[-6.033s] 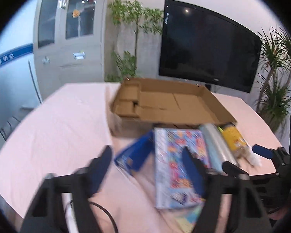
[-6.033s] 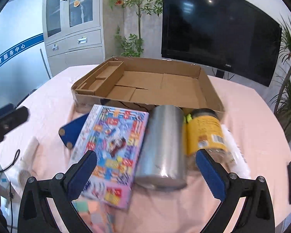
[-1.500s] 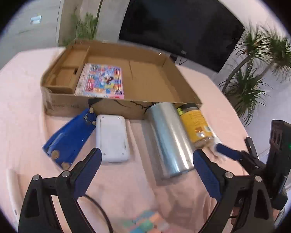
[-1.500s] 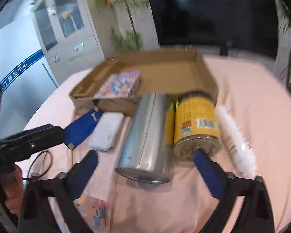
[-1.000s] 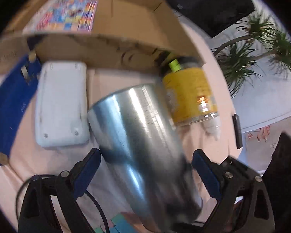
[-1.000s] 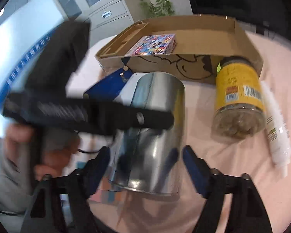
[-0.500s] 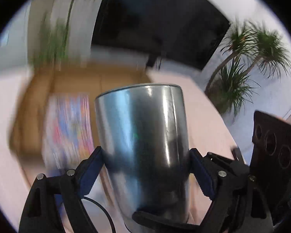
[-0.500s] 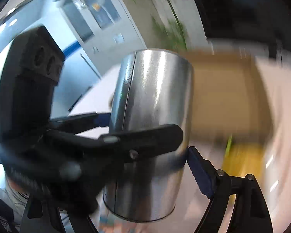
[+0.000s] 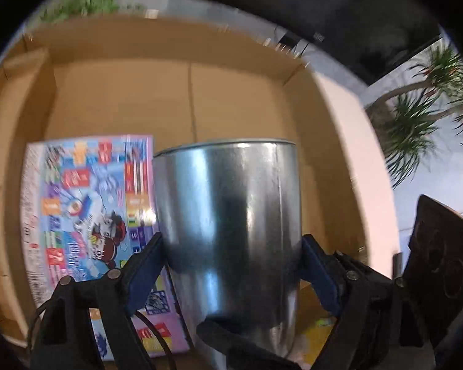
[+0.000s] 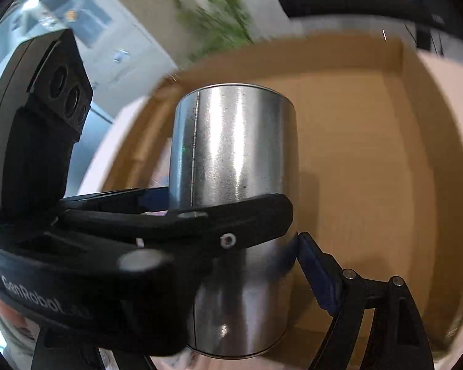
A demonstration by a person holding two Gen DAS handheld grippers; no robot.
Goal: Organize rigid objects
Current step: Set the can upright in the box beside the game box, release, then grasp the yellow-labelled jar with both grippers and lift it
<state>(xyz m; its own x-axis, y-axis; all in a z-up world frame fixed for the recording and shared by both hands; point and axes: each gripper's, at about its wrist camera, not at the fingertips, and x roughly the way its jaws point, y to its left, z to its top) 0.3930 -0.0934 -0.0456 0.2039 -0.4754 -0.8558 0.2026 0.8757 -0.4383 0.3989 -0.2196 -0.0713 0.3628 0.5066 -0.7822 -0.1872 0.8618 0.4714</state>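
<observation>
Since half a second ago I had carried the metal can (image 9: 231,215) over the cardboard box (image 9: 324,117), beside the colourful game box (image 9: 89,215), both grippers' jaws clamped on its sides to steady its bulk.

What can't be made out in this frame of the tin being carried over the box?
- Right gripper: its left finger, right wrist view, hidden behind the left gripper.
- Metal tin: bottom end, left wrist view, covered by the other gripper.
- Cardboard box: left side, right wrist view, blurred and blocked.
- Colourful box: print unreadable.
</observation>
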